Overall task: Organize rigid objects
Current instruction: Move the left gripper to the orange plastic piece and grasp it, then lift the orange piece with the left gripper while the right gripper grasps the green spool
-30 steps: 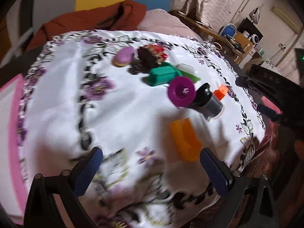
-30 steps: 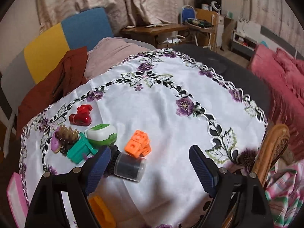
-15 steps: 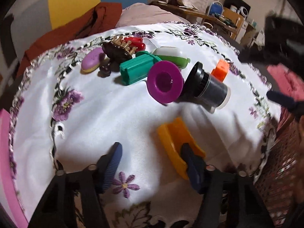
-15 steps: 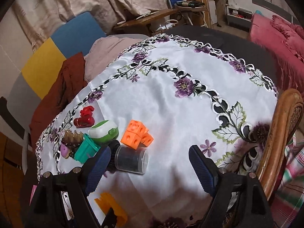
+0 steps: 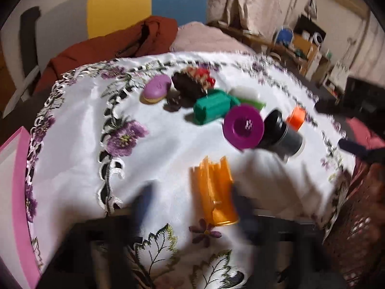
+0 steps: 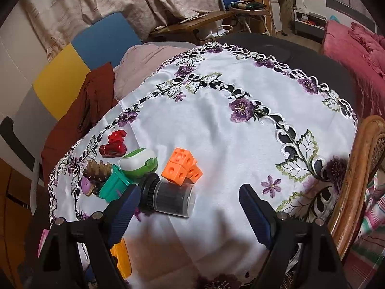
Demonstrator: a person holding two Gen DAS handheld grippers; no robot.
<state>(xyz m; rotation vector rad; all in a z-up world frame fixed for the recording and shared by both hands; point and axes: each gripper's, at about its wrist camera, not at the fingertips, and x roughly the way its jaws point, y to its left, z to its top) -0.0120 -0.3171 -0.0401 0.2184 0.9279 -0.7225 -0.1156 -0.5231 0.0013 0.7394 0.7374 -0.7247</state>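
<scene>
White embroidered cloth with purple flowers (image 6: pixel 216 130) covers the tabletop. Left hand-held gripper (image 5: pixel 190 200): jaws blurred, just reopened, standing apart either side of the orange plastic channel-shaped piece (image 5: pixel 213 192), which lies on the cloth near the front edge. Right hand-held gripper (image 6: pixel 190 204): jaws wide apart, empty, above the dark cylindrical jar (image 6: pixel 168 196) lying beside the orange linked cubes (image 6: pixel 181 167).

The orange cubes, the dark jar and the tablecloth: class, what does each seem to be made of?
Orange cubes: likely moulded plastic, matt, with round sockets. Dark jar: clear glossy wall, plastic or glass, ribbed black cap. Tablecloth: satin-like fabric, sheen, embroidered flowers.
</scene>
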